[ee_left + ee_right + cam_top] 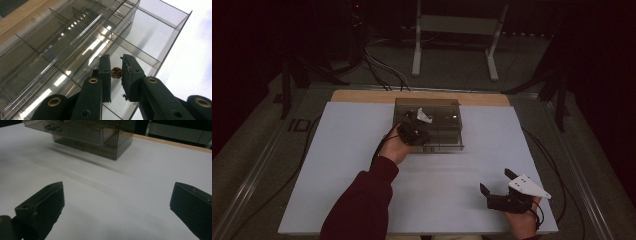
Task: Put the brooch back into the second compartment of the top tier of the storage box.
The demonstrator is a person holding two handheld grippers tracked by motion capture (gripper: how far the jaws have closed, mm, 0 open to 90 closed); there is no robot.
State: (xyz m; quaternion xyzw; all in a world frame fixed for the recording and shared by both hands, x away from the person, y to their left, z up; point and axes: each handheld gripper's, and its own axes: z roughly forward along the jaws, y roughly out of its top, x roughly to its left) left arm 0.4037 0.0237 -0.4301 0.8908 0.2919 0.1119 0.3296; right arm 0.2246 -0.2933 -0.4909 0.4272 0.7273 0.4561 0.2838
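Dim room, white tabletop (337,170), wooden strip along its far edge.
My left gripper (117,72) is pinching a small round brass knob (116,72) on the smoky clear-plastic organizer box (442,125), thin dividers inside; my right gripper (498,184) is resting wide apart, holding nothing, near the table's front edge, open surface between.

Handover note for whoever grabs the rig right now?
Left gripper: shut on a small round brown knob, held over the clear drawer box at the far side of the table.
Right gripper: open, nothing between its jaws, resting near the table's front right, apart from the box.
Done: knob gripped.
Left: whether the drawer has come out at all is hard to tell; probably pull or push it by the knob, then let go. Right gripper is free to steady the box.
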